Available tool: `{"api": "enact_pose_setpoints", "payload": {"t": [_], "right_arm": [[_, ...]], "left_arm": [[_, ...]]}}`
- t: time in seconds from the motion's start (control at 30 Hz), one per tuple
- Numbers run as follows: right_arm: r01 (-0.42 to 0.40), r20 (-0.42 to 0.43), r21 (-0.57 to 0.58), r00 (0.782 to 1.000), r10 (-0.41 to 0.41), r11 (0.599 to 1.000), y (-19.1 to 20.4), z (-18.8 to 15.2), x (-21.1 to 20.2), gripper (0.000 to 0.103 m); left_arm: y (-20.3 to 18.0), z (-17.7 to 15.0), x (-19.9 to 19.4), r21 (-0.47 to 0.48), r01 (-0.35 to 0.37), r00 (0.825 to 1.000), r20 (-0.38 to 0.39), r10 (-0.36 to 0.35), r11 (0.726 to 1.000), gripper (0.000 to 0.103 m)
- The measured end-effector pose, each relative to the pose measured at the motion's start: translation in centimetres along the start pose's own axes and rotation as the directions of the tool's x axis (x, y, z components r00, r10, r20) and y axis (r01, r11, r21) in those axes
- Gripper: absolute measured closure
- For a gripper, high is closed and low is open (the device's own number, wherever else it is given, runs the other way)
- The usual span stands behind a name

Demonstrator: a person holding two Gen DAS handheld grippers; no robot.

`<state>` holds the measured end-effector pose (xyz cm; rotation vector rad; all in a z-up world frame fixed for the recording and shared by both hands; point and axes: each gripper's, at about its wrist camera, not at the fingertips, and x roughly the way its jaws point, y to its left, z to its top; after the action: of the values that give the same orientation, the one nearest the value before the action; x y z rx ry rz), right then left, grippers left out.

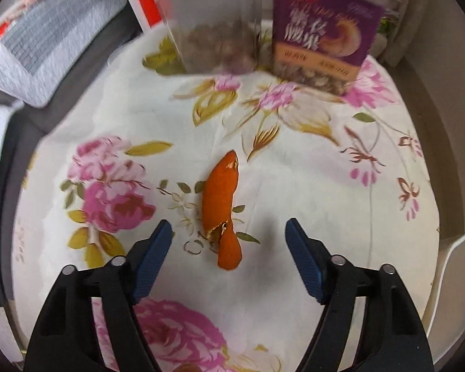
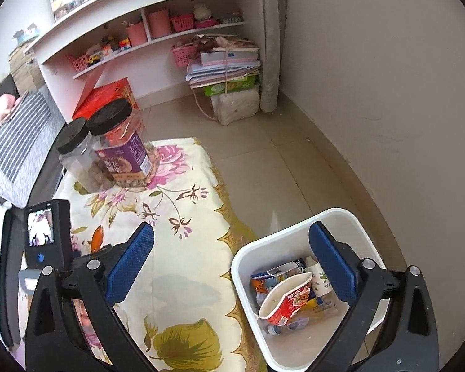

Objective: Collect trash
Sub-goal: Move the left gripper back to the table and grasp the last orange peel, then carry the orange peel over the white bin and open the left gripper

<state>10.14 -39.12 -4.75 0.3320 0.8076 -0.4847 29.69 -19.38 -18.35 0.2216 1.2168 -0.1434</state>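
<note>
An orange peel [image 1: 221,210] lies on the flowered tablecloth [image 1: 294,186]. My left gripper [image 1: 228,228] is open just above it, the peel's near end between the blue fingers. The peel also shows small in the right wrist view [image 2: 97,235], beside the left gripper's body [image 2: 46,232]. My right gripper [image 2: 232,241] is open and empty, held above the table's right edge and the white trash bin [image 2: 241,257]. The bin stands on the floor and holds a red noodle cup [image 2: 286,302], cartons, a paper cup and a plastic bottle.
Two black-lidded clear jars, one with a purple label [image 2: 124,148] and one plain [image 2: 77,155], stand at the table's far end. A red box [image 2: 108,96], shelves [image 2: 152,21], stacked books [image 2: 226,62] and a striped cushion [image 2: 18,148] lie beyond.
</note>
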Motion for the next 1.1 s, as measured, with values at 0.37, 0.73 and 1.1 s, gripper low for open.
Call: {"api": "enact_pose_setpoints", "payload": {"t": [0.37,0.73,1.1], "right_arm": [[-0.006,-0.025,0.009,1.0,0.007,1.0,-0.4,-0.1,0.5,0.007],[0.005,-0.007,0.066,1.0,-0.005,0.998,-3.7,-0.3,-0.9,0.007],[0.025,0.066,0.211,0.997,-0.04,0.977,-10.2,-0.3,-4.3,0.007]], "left_arm": [[-0.1,-0.2,0.7,-0.017,0.044,0.998,-0.032,-0.045,0.999,0.073],[-0.2,-3.3,-3.9,-0.114,0.299,0.954,0.016,-0.3,0.947,0.084],[-9.6,-5.4,-14.5,0.112,0.492,0.863,0.071,-0.501,0.864,0.084]]}}
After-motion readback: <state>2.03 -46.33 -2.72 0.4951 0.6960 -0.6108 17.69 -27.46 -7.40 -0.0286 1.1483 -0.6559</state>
